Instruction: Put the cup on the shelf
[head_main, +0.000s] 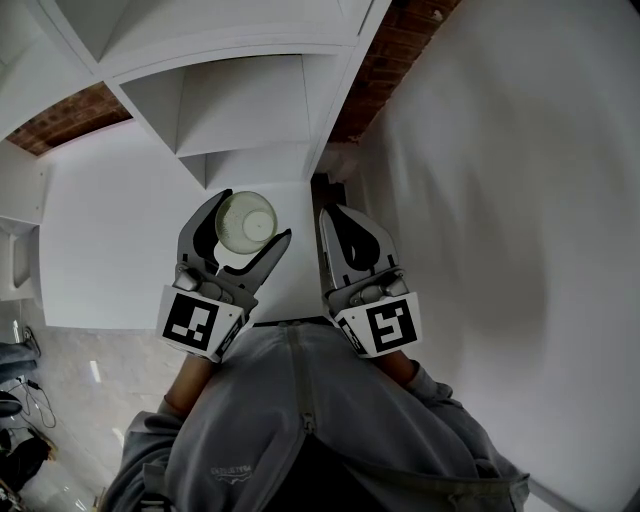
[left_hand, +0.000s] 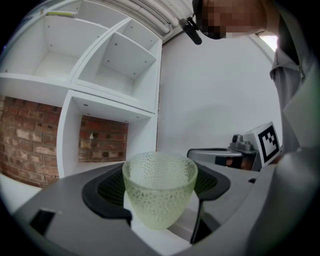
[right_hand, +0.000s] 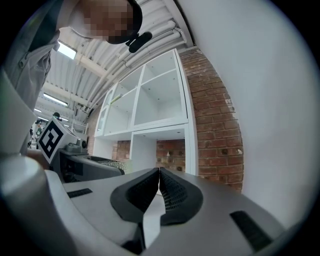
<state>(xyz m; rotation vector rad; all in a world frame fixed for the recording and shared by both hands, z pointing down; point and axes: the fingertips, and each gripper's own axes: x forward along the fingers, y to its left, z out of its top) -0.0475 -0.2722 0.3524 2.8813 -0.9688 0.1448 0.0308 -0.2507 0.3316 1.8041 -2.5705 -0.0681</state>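
A pale green, dimpled glass cup (left_hand: 160, 192) stands upright between the jaws of my left gripper (left_hand: 161, 186), whose pads press on its sides. From the head view the cup (head_main: 246, 221) is seen from above, mouth up, held by the left gripper (head_main: 243, 236) in front of the white shelf unit (head_main: 240, 100). My right gripper (head_main: 326, 235) hangs just right of it with its jaws together and nothing between them. In the right gripper view the two black pads meet at the tips of the right gripper (right_hand: 159, 176). The shelf's open compartments (left_hand: 117, 67) face both grippers.
The shelf unit has several white compartments (right_hand: 157, 102), some backed by red brick (left_hand: 102, 140). A white wall (head_main: 500, 180) runs along the right side. A strip of brick wall (right_hand: 215, 125) stands beside the shelf's right edge. My grey sleeves and jacket (head_main: 300, 430) fill the bottom.
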